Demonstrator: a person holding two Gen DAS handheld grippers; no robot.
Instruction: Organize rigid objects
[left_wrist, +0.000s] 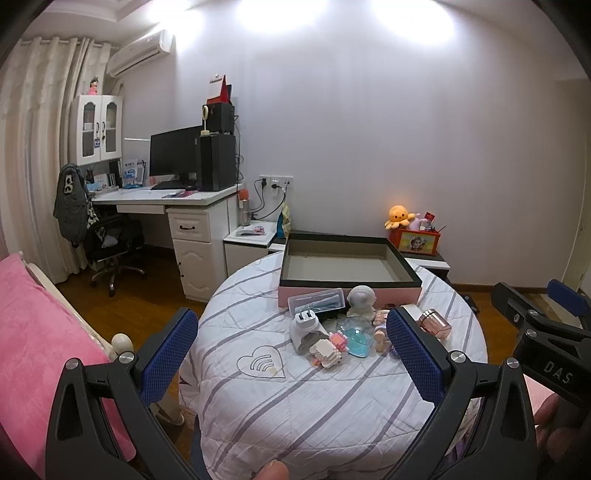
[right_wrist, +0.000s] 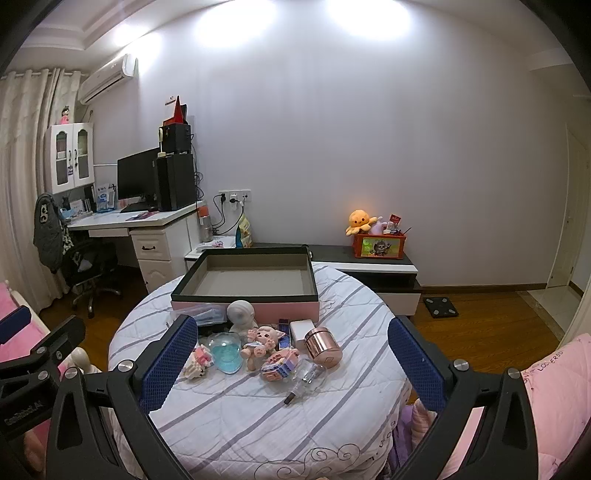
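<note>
A pink box (left_wrist: 349, 263) (right_wrist: 245, 280) with a dark rim stands empty at the far side of a round table (left_wrist: 280, 402) (right_wrist: 258, 417) under a striped white cover. In front of it lies a cluster of small items: a white charger plug (left_wrist: 307, 322), a clear case (left_wrist: 317, 300), a white figurine (left_wrist: 362, 300) (right_wrist: 241, 314), a blue bottle (left_wrist: 357, 338) (right_wrist: 228, 350), a block toy (left_wrist: 328, 349) (right_wrist: 198, 360), a pink doll (right_wrist: 263, 341) and a rose-gold jar (left_wrist: 436, 323) (right_wrist: 323, 347). My left gripper (left_wrist: 291, 354) and right gripper (right_wrist: 293, 363) both hover open, short of the cluster, holding nothing.
A white desk (left_wrist: 173, 201) with a monitor and an office chair stands at the left. A low cabinet (right_wrist: 369, 271) behind the table carries a red toy crate (right_wrist: 378, 246). Pink bedding (left_wrist: 40, 332) (right_wrist: 554, 391) flanks the table. Wooden floor lies around it.
</note>
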